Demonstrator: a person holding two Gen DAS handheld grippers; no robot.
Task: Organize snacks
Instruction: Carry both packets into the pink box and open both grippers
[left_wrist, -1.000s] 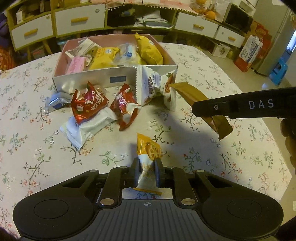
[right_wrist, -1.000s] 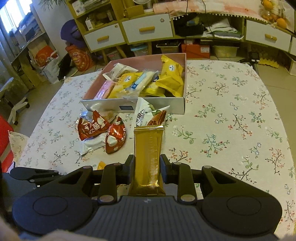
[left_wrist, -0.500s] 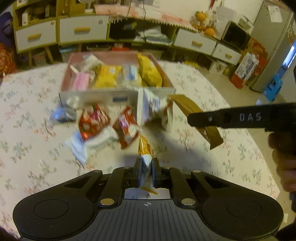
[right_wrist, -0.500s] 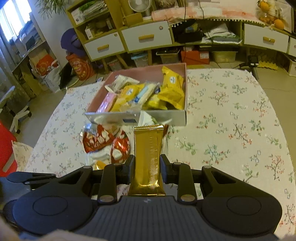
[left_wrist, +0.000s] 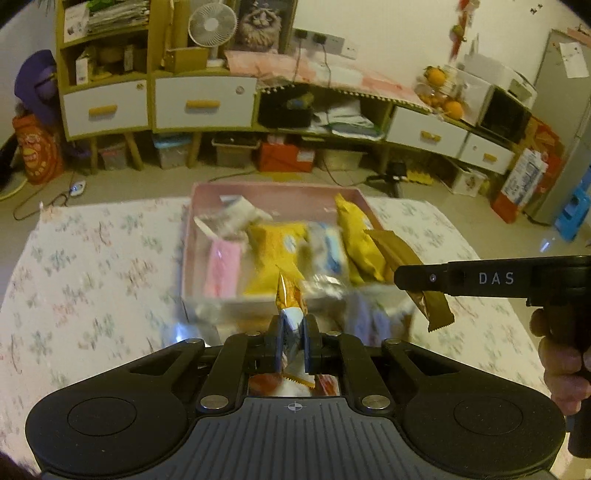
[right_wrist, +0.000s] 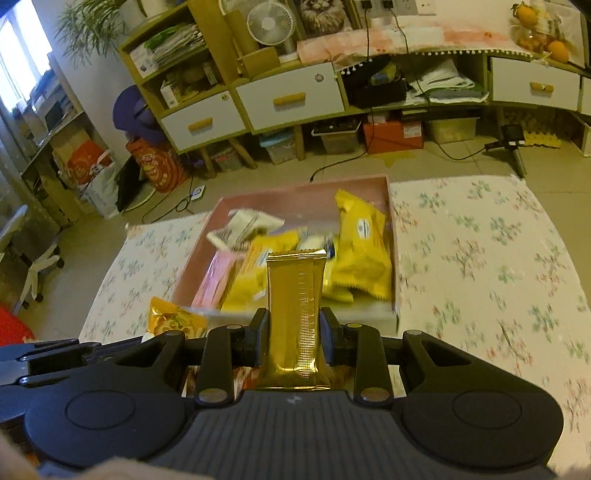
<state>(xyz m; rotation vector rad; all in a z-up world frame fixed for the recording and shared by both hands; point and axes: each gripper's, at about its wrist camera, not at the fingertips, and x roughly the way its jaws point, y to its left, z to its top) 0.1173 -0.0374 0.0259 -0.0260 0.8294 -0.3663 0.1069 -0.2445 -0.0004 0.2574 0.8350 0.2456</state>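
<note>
On the table, under its flowered cloth, the pink box sits against the far edge, near the middle, and is already loaded: yellow packets, a pink packet along its left side and white wrappers at the back. The view is motion-blurred, so finer print cannot be read.

Your right gripper is clamped on the gold bar. The bar stands upright between the jaws, its top end over the box's near wall in the right wrist view. The left wrist view shows it slanting across the box's near right corner.

Your left gripper is clenched on the small orange-and-white packet, which juts forward from the jaws toward the near wall of the box. In the right wrist view it sits just left of the box's near left corner.
</note>
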